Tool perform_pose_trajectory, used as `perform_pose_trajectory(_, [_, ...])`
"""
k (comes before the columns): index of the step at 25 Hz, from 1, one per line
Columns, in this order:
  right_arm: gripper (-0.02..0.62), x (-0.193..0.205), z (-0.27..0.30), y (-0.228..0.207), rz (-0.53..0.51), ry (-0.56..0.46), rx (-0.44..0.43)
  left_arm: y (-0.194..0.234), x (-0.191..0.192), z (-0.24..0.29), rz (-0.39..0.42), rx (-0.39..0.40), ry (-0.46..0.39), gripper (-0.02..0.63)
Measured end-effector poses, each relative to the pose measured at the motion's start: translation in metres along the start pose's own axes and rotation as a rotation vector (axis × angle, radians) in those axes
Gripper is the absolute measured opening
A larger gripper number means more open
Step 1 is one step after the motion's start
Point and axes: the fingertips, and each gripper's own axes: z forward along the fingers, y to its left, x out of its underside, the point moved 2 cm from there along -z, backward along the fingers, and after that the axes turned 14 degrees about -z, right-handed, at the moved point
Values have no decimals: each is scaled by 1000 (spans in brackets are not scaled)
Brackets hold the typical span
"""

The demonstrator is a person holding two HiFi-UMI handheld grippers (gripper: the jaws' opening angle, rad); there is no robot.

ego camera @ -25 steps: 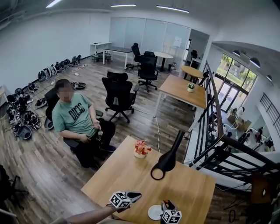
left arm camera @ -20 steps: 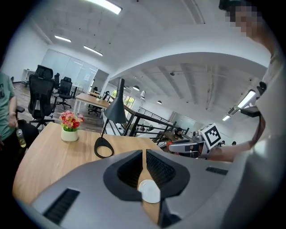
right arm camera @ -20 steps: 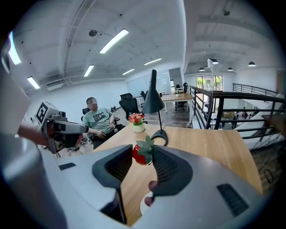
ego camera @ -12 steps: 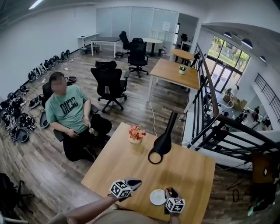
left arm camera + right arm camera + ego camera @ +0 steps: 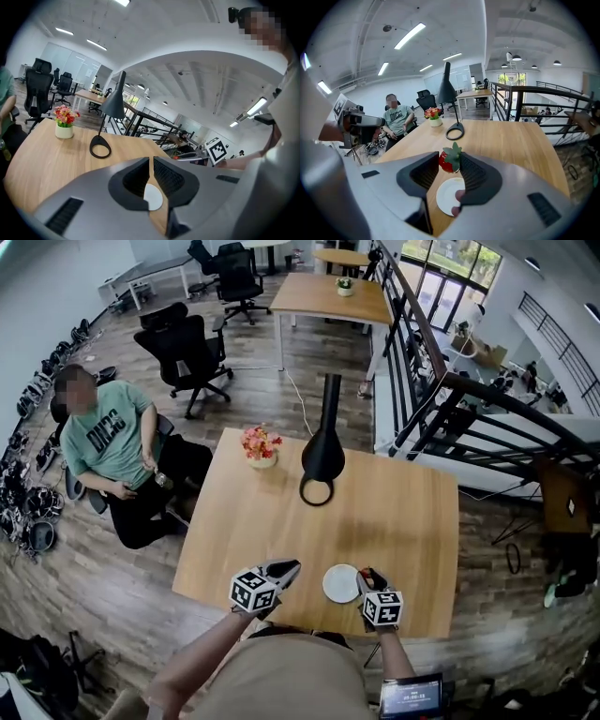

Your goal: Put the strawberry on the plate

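A wooden table (image 5: 394, 512) stands in an open office beside a black railing, and a small white plate (image 5: 340, 583) lies near its front edge. The right gripper (image 5: 368, 576) is just right of the plate, its jaws closed narrowly on the strawberry (image 5: 450, 161). The berry sits pinched at the jaw tips, leaves up, over the plate's far rim and clear of the plate. The left gripper (image 5: 284, 569) is just left of the plate, jaws all but together with nothing between them. Well beyond the plate stand a black lamp (image 5: 322, 451) and, left of it, a pot of flowers (image 5: 261, 445). A person (image 5: 108, 442) in a green shirt sits off the table's far left corner.
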Motion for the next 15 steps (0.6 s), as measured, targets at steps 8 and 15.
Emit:
perform_pose_trajectory(8, [147, 61, 28, -4, 13, 132, -25, 3, 8, 6, -18, -32, 25, 48])
perform_pose_trajectory(15, [147, 98, 58, 0, -9, 217, -68, 7, 3, 10, -15, -57, 22, 49])
